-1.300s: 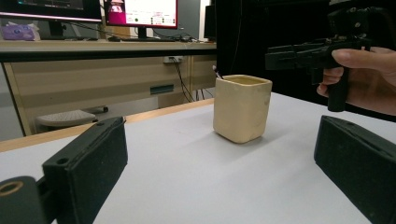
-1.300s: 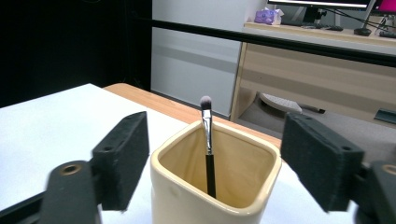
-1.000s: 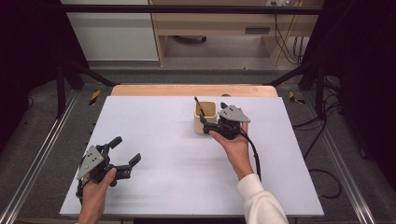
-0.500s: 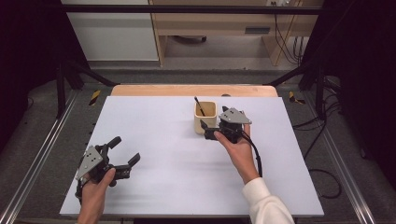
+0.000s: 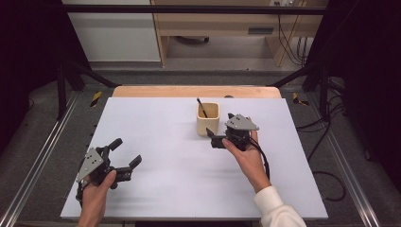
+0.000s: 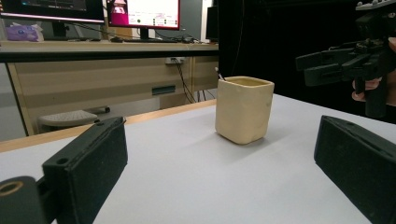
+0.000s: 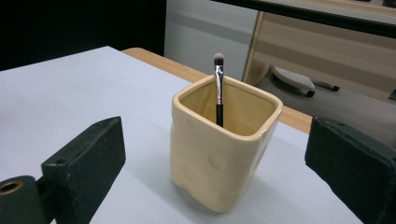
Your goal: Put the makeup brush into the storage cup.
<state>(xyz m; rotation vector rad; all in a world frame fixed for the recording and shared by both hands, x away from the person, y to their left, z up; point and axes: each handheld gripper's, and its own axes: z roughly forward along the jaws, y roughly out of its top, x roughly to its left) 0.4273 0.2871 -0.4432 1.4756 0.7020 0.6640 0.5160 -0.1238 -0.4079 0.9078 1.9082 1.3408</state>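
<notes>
A cream square ceramic cup (image 5: 208,120) stands upright on the white table top (image 5: 179,184), a little right of centre. A thin black make-up brush (image 5: 202,108) leans inside it, bristles up. My right gripper (image 5: 220,126) is open just right of the cup, with nothing in its jaws. In the right gripper view the cup (image 7: 224,149) and brush (image 7: 218,88) sit between and beyond the wide-apart jaws. My left gripper (image 5: 126,152) is open and empty near the front left. The left gripper view has the cup (image 6: 243,109) ahead, with the right gripper (image 6: 343,65) beyond it.
A wooden strip (image 5: 194,91) runs along the table's far edge. Metal frame rails (image 5: 42,156) flank both sides. Desks and shelving (image 5: 213,28) stand beyond the table. Bare white surface lies between the two grippers.
My right gripper has drawn back a little from the cup toward the near edge. The cup, the brush and the left gripper have stayed in place.
</notes>
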